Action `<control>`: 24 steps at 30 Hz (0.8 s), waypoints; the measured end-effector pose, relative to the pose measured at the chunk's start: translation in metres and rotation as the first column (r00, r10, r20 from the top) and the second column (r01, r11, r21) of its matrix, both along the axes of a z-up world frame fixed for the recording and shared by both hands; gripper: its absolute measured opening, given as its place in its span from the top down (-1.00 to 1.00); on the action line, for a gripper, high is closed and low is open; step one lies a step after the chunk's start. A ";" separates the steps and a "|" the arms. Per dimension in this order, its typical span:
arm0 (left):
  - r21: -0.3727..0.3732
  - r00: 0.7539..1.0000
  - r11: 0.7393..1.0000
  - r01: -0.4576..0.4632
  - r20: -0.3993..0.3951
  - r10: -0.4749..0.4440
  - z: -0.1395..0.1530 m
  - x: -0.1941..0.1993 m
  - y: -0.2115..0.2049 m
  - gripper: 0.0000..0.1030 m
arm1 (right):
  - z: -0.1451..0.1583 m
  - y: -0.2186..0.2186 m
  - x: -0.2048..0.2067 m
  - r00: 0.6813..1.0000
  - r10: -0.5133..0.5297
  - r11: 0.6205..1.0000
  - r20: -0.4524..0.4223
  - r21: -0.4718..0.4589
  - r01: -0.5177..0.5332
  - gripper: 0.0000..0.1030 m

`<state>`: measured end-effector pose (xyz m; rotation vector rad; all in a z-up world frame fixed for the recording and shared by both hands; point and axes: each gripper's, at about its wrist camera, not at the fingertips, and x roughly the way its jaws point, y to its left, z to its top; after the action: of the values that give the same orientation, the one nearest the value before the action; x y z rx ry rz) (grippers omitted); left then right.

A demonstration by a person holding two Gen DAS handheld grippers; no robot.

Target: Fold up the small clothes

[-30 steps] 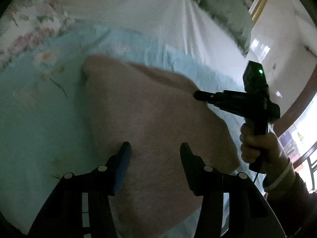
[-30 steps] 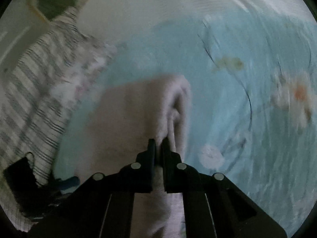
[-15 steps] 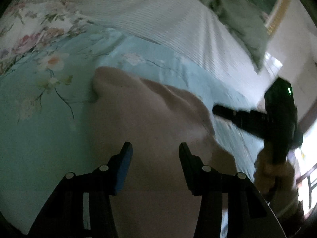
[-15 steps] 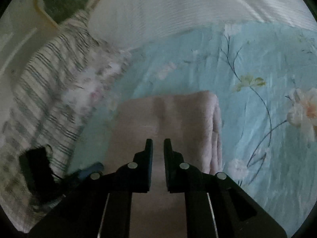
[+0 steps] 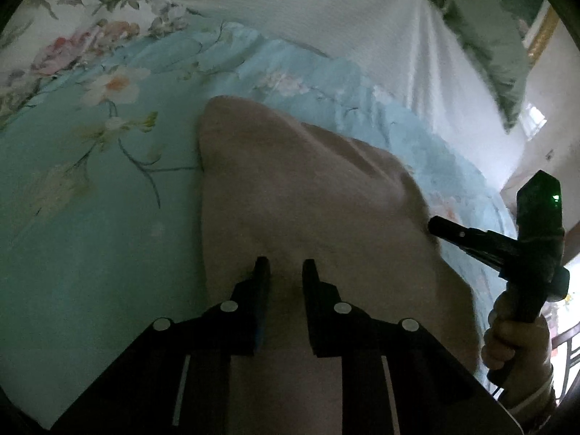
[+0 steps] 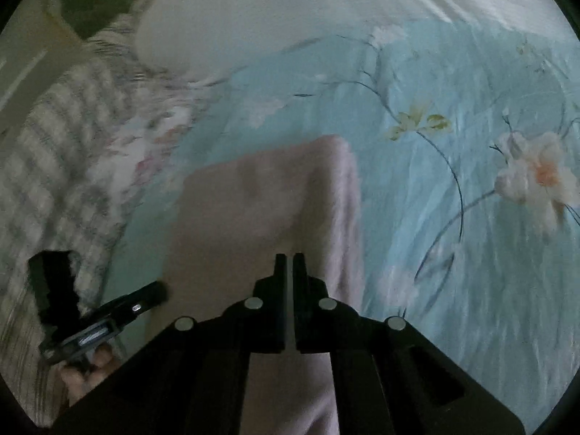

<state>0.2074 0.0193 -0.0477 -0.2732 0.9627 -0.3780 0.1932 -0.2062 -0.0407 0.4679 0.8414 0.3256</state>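
The pink fleece garment (image 5: 311, 195) lies folded on the bed, on a light-blue floral bedspread (image 5: 90, 224). In the left wrist view its far corner points to 11 o'clock, its left edge runs straight toward 6 o'clock, and its right edge slopes off to 4 o'clock. Open bedspread lies from 7 to 10 o'clock.

The left hand-held gripper (image 5: 286, 266) sits over the cloth near that left edge. Its jaws have just been closing and now stand narrow, with fleece showing in the gap; whether the pads pinch it cannot be told.

The right hand-held gripper (image 6: 289, 259) has its jaws shut, with only a slit between them and nothing held. In its view the garment's thick, rolled fold edge (image 6: 344, 199) runs at 1 o'clock of the tips, and bare bedspread spreads from 1 to 4 o'clock.

The fleece looks soft and nappy; the bedspread looks smooth with light creases. A white ribbed sheet (image 5: 326, 11) lies beyond at 12 o'clock, and a striped fabric (image 6: 54, 166) sits at 9 o'clock in the right view.
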 end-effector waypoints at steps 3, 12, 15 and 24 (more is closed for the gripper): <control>-0.040 0.999 0.998 0.037 0.030 -0.036 0.009 -0.033 0.003 0.65 | 0.008 0.017 -0.044 0.995 0.092 0.996 0.029 0.011 -0.092 0.93; 0.014 0.981 0.981 0.195 0.014 -0.196 -0.012 -0.123 -0.010 0.64 | -0.060 0.001 -0.097 0.992 -0.009 1.000 -0.125 -0.020 0.007 0.94; -0.002 0.985 0.985 0.173 -0.010 -0.173 -0.028 -0.124 -0.007 0.64 | -0.067 -0.002 -0.099 0.994 -0.027 0.999 -0.110 0.017 0.029 0.95; 0.061 0.985 0.983 0.171 0.008 -0.172 -0.020 -0.133 -0.015 0.64 | -0.072 -0.003 -0.104 0.994 -0.055 0.997 -0.097 0.049 0.060 0.95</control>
<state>0.0740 0.0048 -0.0675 -0.1329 0.9857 -0.5069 0.0894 -0.2090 -0.1124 0.5590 0.9123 0.2738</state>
